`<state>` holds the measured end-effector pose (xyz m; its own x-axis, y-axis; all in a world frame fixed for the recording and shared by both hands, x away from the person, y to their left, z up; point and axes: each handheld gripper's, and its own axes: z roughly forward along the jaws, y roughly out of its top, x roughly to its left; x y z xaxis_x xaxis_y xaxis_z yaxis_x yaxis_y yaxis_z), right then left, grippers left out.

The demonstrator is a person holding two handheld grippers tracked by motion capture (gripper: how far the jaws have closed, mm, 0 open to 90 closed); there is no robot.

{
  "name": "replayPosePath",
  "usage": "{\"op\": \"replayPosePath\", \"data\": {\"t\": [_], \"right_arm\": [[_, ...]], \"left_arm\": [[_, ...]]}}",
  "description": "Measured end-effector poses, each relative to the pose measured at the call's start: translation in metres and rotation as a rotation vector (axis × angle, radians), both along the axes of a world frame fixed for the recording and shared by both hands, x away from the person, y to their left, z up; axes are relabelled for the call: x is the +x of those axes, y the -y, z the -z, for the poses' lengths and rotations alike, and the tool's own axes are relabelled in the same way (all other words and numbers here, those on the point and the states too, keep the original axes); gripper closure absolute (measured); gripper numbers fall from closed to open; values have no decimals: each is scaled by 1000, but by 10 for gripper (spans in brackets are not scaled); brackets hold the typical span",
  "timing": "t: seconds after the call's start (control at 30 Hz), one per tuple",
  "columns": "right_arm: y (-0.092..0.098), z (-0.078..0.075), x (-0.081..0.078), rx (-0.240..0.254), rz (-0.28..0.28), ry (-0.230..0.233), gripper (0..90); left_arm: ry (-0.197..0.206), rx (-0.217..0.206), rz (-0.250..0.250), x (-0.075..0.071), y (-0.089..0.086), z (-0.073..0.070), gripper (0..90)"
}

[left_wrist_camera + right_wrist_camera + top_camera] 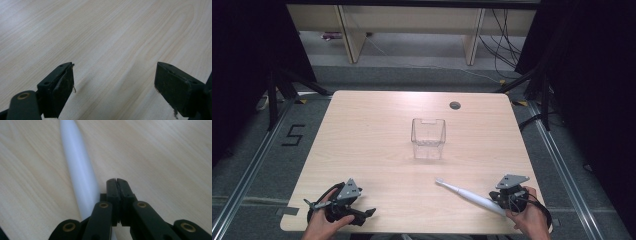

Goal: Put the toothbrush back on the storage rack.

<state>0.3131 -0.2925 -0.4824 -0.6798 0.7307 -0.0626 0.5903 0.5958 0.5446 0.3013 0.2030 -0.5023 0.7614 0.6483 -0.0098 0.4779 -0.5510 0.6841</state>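
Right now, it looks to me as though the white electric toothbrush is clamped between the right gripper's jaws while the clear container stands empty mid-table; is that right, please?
Not quite. The right gripper is shut on nothing: in the right gripper view its jaws meet with the white electric toothbrush lying beside them on the table. The clear container does stand empty mid-table.

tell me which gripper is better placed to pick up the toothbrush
Right. The right gripper sits right beside the white toothbrush handle, though its jaws are shut and must open first. The left gripper is open but far across the table.
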Motion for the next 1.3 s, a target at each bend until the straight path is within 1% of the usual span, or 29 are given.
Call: {"op": "replayPosePath", "data": {"t": [0.03,0.07,0.1,0.13,0.17,0.3,0.33,0.43,0.47,0.53,0.57,0.6,0.63,0.7,0.73,0.77,0.8,0.83,0.9,0.93,0.97,1.0,1.03,1.07,1.1,1.2,1.23,1.27,1.3], "right_arm": [[0,0,0,0,0,0,895],[0,1,-1,-18,-33,20,894],[0,1,-1,-18,-33,20,894],[-1,-1,-4,-20,-19,-9,894],[0,0,-6,-26,-38,2,894],[-1,1,-10,-25,-38,9,892],[-2,-1,-13,-31,-46,-13,892],[-4,-1,-16,-37,-53,-11,890],[-5,0,-18,-25,-36,-7,890],[-8,0,-21,-30,-58,-3,888],[-10,0,-24,-18,-45,-27,883],[-10,0,-23,-31,-63,-4,882],[-11,0,-24,-25,-58,-16,878],[-11,0,-24,-46,-72,-7,871],[-11,0,-24,-38,-66,-6,866],[-10,-2,-23,-43,-67,-18,855],[-10,-1,-23,-34,-45,-2,839],[-8,-2,-21,-31,-43,15,816],[-5,-7,-21,-16,-3,-7,779],[-3,-9,-18,-18,-1,15,744],[-3,-11,-17,1,24,19,710],[-2,-14,-15,11,28,29,695],[-3,-17,-14,21,36,11,672],[-6,-19,-12,36,47,12,631],[-9,-22,-11,66,71,-21,597],[-17,-27,-6,78,57,-39,530],[-22,-28,-5,89,76,-75,506],[-24,-28,-1,74,46,-59,493],[-28,-27,0,78,56,-55,483]], "left_arm": [[-1,0,0,0,0,0,156],[0,-1,0,0,0,0,156],[0,-1,0,0,0,0,156],[0,0,0,0,0,0,156],[-1,-7,-2,0,0,0,156],[-1,-4,-2,0,0,0,156],[-1,-5,-2,0,0,0,156],[1,2,1,0,0,0,156],[0,-1,0,0,0,0,156],[0,-3,-1,0,0,0,156],[0,-3,-1,0,0,0,156],[1,0,0,0,0,0,156],[1,3,2,0,0,0,156],[2,0,3,1,0,0,156],[2,0,3,1,0,0,156],[2,4,5,1,0,0,156],[1,-1,2,1,0,0,156],[2,-1,2,1,0,0,156],[1,0,2,1,0,0,156],[1,2,3,1,0,0,156],[1,1,3,1,0,0,156],[1,0,3,1,0,0,156],[1,1,3,1,0,0,156],[0,1,3,1,0,0,156],[0,1,2,1,0,0,156],[-1,3,3,1,0,0,156],[-1,2,3,1,0,0,156],[-1,2,3,1,0,0,156],[-1,2,3,1,0,0,156]]}}
